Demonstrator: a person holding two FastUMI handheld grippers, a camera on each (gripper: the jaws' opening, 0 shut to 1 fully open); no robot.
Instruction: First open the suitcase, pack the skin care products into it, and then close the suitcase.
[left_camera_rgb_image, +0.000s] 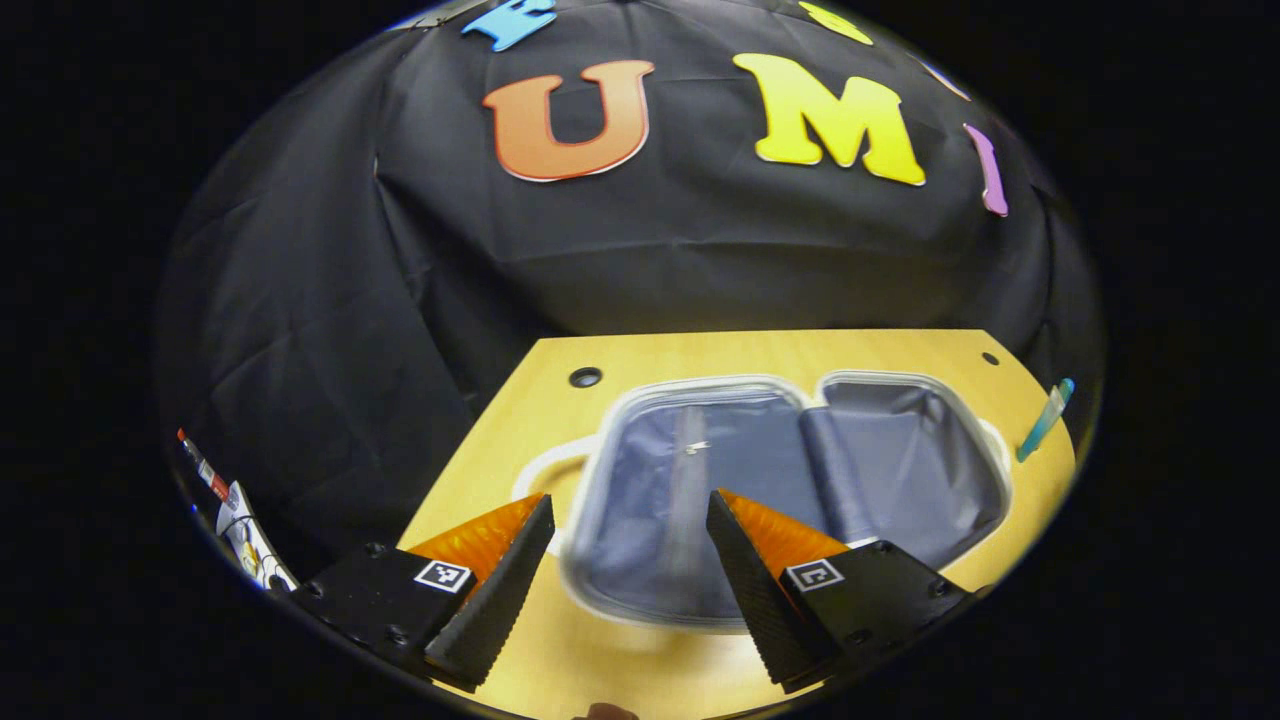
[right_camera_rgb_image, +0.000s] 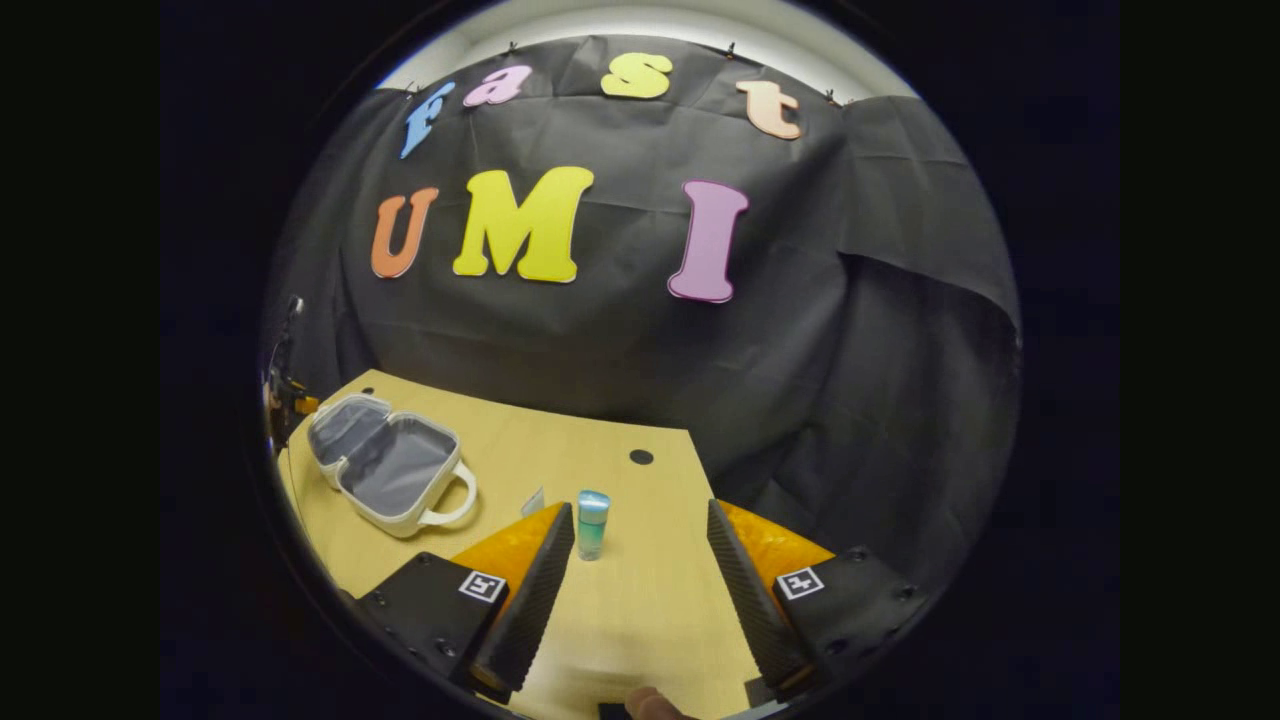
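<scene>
Stood upright on the pale wooden table (right_camera_rgb_image: 640, 600), well right of the opened white soft-sided suitcase with grey lining (right_camera_rgb_image: 385, 470): small teal cylindrical skincare bottle (right_camera_rgb_image: 592, 524), just ahead-left of the right gripper (right_camera_rgb_image: 640, 585), fingers apart; left gripper (left_camera_rgb_image: 630, 570) likewise apart over the suitcase.

The left gripper view looks down close over the open white suitcase with grey lining (left_camera_rgb_image: 790, 480) on the pale wooden worktop (left_camera_rgb_image: 560, 410). The right gripper view faces the same worktop (right_camera_rgb_image: 650, 590) from farther off, sharing the suitcase (right_camera_rgb_image: 390, 470).
</scene>
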